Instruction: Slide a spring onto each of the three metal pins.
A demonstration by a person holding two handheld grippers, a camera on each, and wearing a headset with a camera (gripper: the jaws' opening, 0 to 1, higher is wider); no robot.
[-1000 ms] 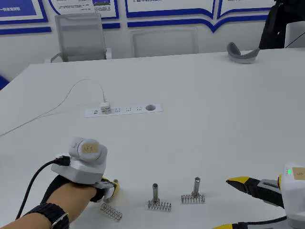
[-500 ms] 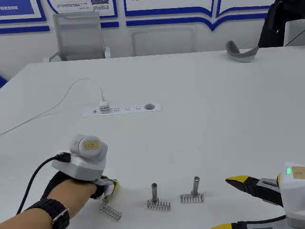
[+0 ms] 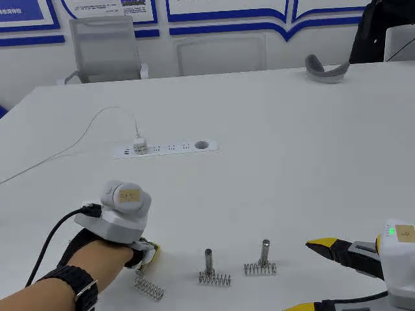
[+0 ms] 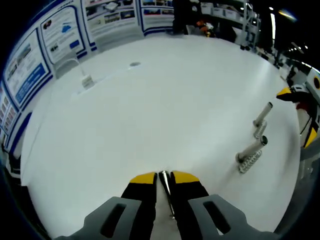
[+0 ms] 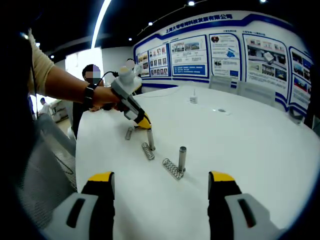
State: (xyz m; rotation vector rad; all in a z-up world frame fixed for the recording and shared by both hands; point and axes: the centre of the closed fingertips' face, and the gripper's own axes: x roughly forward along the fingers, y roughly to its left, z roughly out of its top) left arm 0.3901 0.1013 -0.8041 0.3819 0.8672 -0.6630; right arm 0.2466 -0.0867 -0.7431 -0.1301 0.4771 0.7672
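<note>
Two metal pins stand upright on the white table (image 3: 272,168), one (image 3: 209,258) to the left of the other (image 3: 265,251). A spring lies flat at each base, the left one (image 3: 214,278) and the right one (image 3: 260,268). A third spring (image 3: 149,288) lies loose further left. My left gripper (image 3: 153,251) points down just above it. In the left gripper view my left gripper (image 4: 163,177) is shut on a thin metal pin (image 4: 165,186). My right gripper (image 3: 310,275) hovers at the lower right, open and holding nothing, and in the right gripper view my right gripper (image 5: 161,179) faces the pins (image 5: 182,158).
A white power strip (image 3: 167,148) with a plugged charger (image 3: 140,145) and a trailing cable (image 3: 78,139) lies mid-table. A grey curved object (image 3: 326,71) rests at the far right edge. Chairs (image 3: 107,48) stand behind the table. Another person (image 5: 92,75) stands beyond the left arm.
The left hand has tilted and shifted slightly right while its tips stay by the loose spring. The right gripper has held still, and the pins and springs have not moved.
</note>
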